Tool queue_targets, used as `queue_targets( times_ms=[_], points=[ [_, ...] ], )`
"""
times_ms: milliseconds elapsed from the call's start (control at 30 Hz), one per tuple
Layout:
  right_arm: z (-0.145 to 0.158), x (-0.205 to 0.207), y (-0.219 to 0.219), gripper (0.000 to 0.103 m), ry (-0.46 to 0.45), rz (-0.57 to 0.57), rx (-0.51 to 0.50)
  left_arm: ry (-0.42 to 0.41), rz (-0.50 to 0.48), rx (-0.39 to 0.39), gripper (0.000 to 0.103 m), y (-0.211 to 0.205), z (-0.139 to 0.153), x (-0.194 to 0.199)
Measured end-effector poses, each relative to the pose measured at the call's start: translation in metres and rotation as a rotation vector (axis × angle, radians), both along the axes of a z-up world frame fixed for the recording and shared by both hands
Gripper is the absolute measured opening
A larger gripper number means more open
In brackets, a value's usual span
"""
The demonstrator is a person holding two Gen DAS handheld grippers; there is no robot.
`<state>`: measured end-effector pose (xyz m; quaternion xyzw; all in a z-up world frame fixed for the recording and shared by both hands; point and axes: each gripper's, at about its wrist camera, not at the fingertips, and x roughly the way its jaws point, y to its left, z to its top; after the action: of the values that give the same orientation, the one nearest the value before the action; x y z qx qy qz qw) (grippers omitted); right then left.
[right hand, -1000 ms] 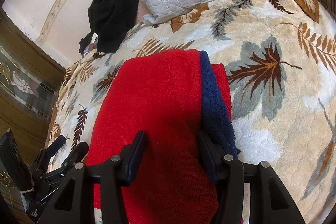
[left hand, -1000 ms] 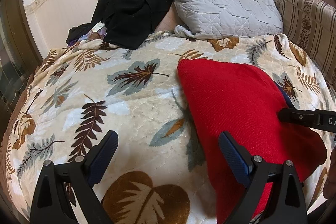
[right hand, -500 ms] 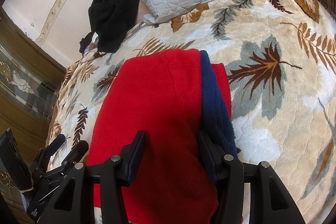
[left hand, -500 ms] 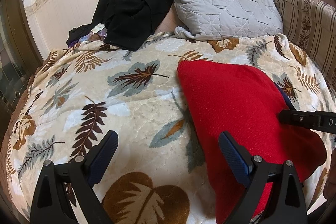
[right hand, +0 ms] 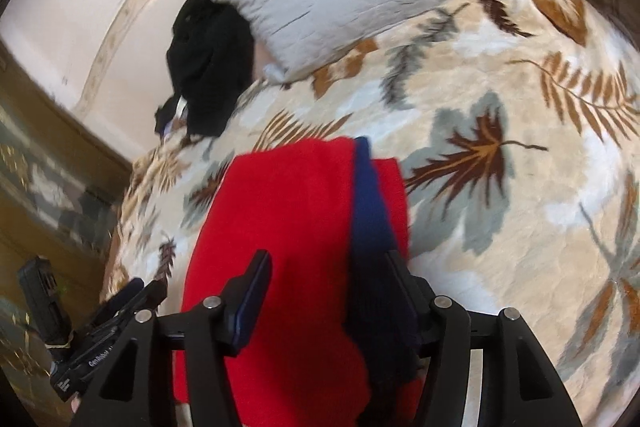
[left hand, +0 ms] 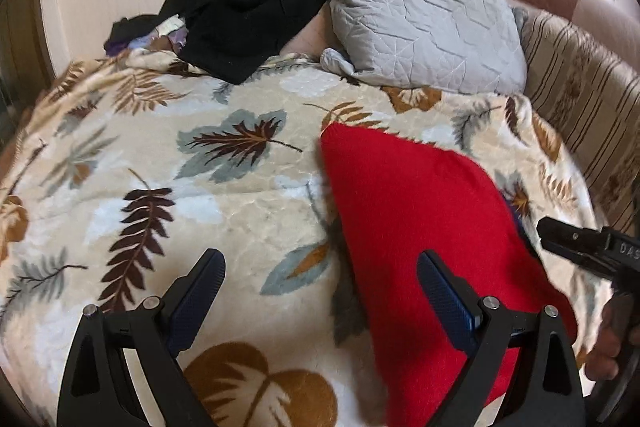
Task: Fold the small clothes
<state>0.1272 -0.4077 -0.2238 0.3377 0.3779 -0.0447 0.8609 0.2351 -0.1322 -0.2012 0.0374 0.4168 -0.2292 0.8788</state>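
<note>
Change vs. 0.5 s ago: both views now motion-blurred; in the left wrist view the red garment [left hand: 420, 227] sits a little lower and further right in frame, and the right claw [left hand: 560, 239] has shifted right toward the frame edge. Garment fold looks unchanged, with its navy band [right hand: 370, 211] exposed along the right edge.

Landmark = red garment, lying folded on the leaf-print blanket [left hand: 200, 187] of the bed.
- Left claw [left hand: 320, 291]: wide open, holds nothing; 1 finger over bare blanket left of the garment, 1 over the garment's near left part.
- Right claw [right hand: 328, 291]: part open, fingers straddling the garment's near end, navy band beside the right finger; whether the cloth is actually pinched, cannot tell.

Count: 1 red garment, 2 claws, 1 grey pillow [left hand: 420, 27] beyond the garment, 1 black clothes heap [left hand: 248, 7] beyond and left of it.
</note>
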Motion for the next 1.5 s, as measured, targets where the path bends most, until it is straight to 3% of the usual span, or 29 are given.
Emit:
queue_targets(
  times_ms=[100,200,300,533,833,1033,1233,1367,1500],
  points=[
    [0.000,0.005,-0.004,0.062,-0.028,-0.001,0.009,0.086,-0.065,-0.059,0.096,-0.006,-0.009,0.008],
    [-0.004,0.019,0.002,0.062,-0.033,0.044,0.017,0.150,-0.110,-0.050,0.096,-0.020,-0.023,0.011],
    [-0.020,0.039,0.012,0.062,0.056,0.100,-0.012,0.155,-0.157,-0.037,0.097,-0.031,-0.030,0.009],
    [-0.009,0.037,-0.011,0.063,0.013,0.081,0.019,0.121,-0.179,-0.020,0.096,-0.031,-0.023,0.016],
    [-0.037,0.025,-0.057,0.064,0.083,0.074,0.165,0.121,-0.214,0.018,0.096,-0.036,-0.020,0.012],
    [-0.058,0.036,-0.052,0.065,0.124,0.167,0.256,0.129,-0.220,0.019,0.096,-0.041,-0.021,0.012],
    [-0.072,0.045,-0.051,0.069,0.074,0.193,0.352,0.140,-0.231,0.013,0.096,-0.044,-0.025,0.014],
    [-0.073,0.054,-0.045,0.068,0.058,0.217,0.371,0.207,-0.269,-0.033,0.097,-0.046,-0.032,0.018],
    [-0.073,0.062,-0.036,0.068,0.052,0.229,0.374,0.385,-0.317,-0.137,0.097,-0.049,-0.051,0.026]
  ],
)
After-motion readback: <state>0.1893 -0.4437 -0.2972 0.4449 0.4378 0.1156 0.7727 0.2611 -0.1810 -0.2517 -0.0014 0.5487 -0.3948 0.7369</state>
